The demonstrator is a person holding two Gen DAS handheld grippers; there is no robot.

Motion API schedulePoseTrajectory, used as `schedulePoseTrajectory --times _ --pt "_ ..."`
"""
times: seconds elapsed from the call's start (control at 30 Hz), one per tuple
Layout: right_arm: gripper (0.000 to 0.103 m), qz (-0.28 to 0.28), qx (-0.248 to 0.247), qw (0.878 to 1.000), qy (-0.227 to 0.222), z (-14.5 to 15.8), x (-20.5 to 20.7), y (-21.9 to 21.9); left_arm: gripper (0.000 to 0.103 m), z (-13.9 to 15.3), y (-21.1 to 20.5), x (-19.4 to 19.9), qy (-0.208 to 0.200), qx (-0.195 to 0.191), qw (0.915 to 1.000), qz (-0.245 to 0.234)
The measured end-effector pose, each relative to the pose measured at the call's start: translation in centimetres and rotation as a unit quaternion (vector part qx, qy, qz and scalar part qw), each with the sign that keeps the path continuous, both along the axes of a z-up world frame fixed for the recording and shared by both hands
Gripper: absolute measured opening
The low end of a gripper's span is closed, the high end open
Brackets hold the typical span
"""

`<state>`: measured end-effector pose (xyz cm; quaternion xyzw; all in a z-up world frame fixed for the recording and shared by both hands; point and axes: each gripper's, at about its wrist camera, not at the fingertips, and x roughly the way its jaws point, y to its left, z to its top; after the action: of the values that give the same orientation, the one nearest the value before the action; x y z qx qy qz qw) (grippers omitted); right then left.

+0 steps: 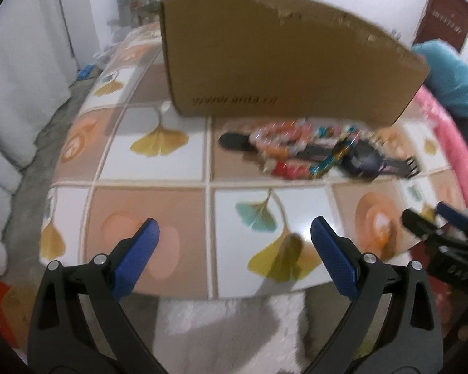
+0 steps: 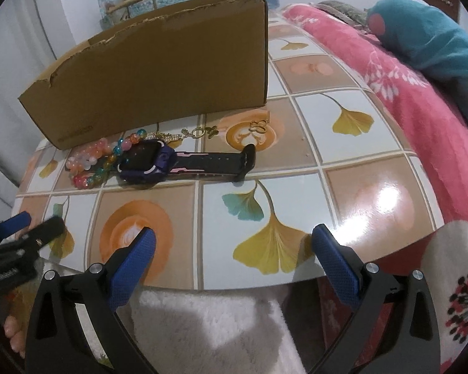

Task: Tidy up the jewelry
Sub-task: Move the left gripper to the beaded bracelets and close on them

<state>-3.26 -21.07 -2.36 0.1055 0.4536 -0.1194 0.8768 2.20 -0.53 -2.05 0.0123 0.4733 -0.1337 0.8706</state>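
Observation:
A pile of jewelry lies on the tiled table in front of a cardboard box (image 1: 284, 59) (image 2: 159, 84). It holds a black and purple watch (image 2: 171, 162) (image 1: 362, 159), beaded bracelets (image 2: 93, 162) (image 1: 280, 143) and gold butterfly charms (image 2: 259, 126). My left gripper (image 1: 234, 230) is open and empty, near the table's front edge, well short of the pile. My right gripper (image 2: 232, 238) is open and empty at the front edge too. Each gripper shows at the edge of the other's view (image 1: 433, 221) (image 2: 25, 227).
The table (image 2: 352, 162) has a glossy ginkgo-leaf pattern. A pink blanket (image 2: 405, 99) and a teal cloth (image 2: 427, 37) lie to the right. A white fluffy cloth (image 2: 209, 327) is below the front edge. White curtains (image 1: 21, 87) hang left.

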Motion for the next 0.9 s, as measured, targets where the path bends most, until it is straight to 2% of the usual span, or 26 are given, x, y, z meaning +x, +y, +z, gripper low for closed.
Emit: schedulePoseTrajectory --times 0.13,0.3,0.5,0.6,0.67,0.8,0.9 --pt "0.097 0.019 0.005 1.0 -0.008 0.0 0.3 0.2 0.094 0.3 0.1 0.9 -0.005 -0.016 0.9998 -0.009" --pt "0.097 0.037 0.009 0.999 -0.029 1.1 0.6 0.0 0.094 0.5 0.5 2.1 0.009 -0.056 0.9983 -0.013" --pt "0.097 0.057 0.029 0.996 -0.069 3.2 1.8 -0.9 0.094 2.2 0.0 2.2 -0.028 -0.056 0.9974 -0.034" --pt "0.09 0.082 0.039 0.993 -0.074 4.0 3.4 -0.7 0.094 2.7 -0.8 2.0 -0.047 -0.064 0.9954 -0.054" --pt "0.083 0.094 0.063 0.991 -0.075 4.2 4.4 -0.6 0.093 2.8 -1.2 2.1 -0.049 -0.069 0.9944 -0.063" --pt "0.071 0.105 0.116 0.985 -0.071 4.1 5.7 -0.5 0.07 2.6 -1.6 2.5 -0.045 -0.068 0.9937 -0.077" --pt "0.063 0.117 0.142 0.981 -0.067 4.0 6.6 0.2 0.055 2.3 -1.0 3.5 -0.028 -0.085 0.9934 -0.072"
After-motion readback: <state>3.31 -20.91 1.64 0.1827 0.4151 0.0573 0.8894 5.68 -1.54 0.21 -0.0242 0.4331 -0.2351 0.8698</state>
